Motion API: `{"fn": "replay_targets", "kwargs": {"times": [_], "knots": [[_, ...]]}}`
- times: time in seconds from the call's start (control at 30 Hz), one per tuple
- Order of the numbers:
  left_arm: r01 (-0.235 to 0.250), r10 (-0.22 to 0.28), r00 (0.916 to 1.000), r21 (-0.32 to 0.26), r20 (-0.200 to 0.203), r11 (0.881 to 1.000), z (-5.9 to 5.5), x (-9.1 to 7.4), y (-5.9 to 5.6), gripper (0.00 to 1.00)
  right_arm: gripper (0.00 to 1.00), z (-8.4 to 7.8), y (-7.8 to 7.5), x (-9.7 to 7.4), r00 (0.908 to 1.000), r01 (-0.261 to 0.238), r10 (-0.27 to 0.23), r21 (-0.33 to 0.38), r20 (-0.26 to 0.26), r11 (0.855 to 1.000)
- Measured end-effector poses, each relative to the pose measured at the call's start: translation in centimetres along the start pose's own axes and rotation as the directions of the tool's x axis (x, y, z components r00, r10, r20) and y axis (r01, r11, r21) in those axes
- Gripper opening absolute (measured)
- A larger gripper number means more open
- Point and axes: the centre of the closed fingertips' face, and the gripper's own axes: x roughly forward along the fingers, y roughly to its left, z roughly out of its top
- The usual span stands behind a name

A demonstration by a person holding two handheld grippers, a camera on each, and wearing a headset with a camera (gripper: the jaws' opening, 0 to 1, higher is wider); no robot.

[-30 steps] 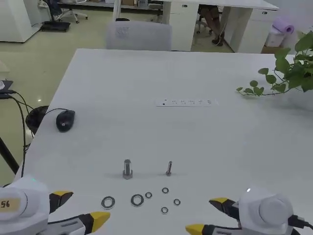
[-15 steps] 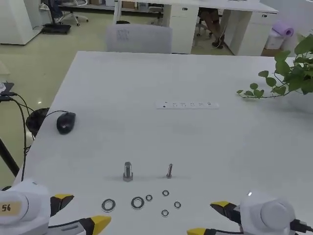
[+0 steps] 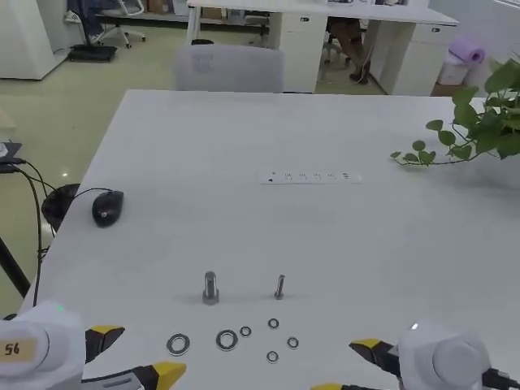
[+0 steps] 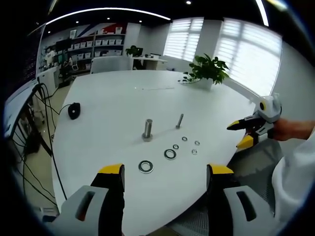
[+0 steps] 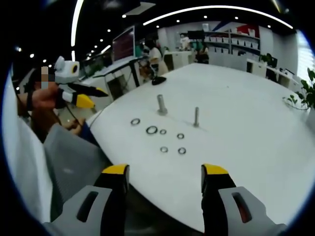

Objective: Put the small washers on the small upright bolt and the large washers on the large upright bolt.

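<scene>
Lower left of the head view: we hold the left gripper (image 3: 136,353) level at the worktop (image 3: 341,244) edge, jaws wide, empty. Centre: large bolt (image 3: 210,288) and small bolt (image 3: 279,286) upright, with large washers (image 3: 178,344) and small washers (image 3: 273,323) loose below. Lower right: right gripper (image 3: 345,367) likewise agape, empty.

Office (desks (image 3: 325,10), chair (image 3: 230,68), mouse (image 3: 107,207))

Bright, even office light in the head view: the white table (image 3: 325,236) is nearly washed out, and the large bolt (image 3: 210,288) throws only a faint, soft shadow. In the left gripper view, the windows (image 4: 241,49) at upper right blaze white (blinds blown out) and the edges bend hard. The right gripper view is dimmer, with ceiling lights (image 5: 216,7) smeared into arcs and a soft lower edge.
</scene>
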Motion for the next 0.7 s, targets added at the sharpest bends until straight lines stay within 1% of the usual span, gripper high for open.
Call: {"fn": "replay_targets", "kwargs": {"times": [0.17,0.33,0.5,0.6,0.7], "knots": [[-0.002,0.002,1.0,-0.002,0.0,1.0,-0.2,-0.1,-0.1,0.67,0.61,-0.3,-0.3,-0.3,1.0,0.005,-0.005,0.004,-0.004,1.0],[-0.005,0.005,1.0,-0.007,0.0,1.0,-0.4,-0.3,-0.1,0.67,0.58,-0.4,-0.5,-0.6,0.9999,0.012,-0.012,0.004,-0.005,1.0],[-0.008,0.008,1.0,-0.01,0.002,1.0,-0.5,-0.3,-0.2,0.67,0.54,-0.6,-1.2,-0.6,0.9996,0.017,-0.018,-0.013,-0.024,1.0],[-0.01,0.01,0.9999,-0.009,0.003,1.0,-0.5,-0.4,-0.2,0.67,0.48,-0.4,-1.5,-0.5,0.9993,0.012,-0.014,-0.036,-0.036,0.999],[-0.011,0.011,0.9999,-0.012,0.006,1.0,-0.4,-0.4,-0.3,0.67,0.47,-0.1,-1.9,-0.1,0.9984,0.005,-0.008,-0.057,-0.057,0.998]]}}
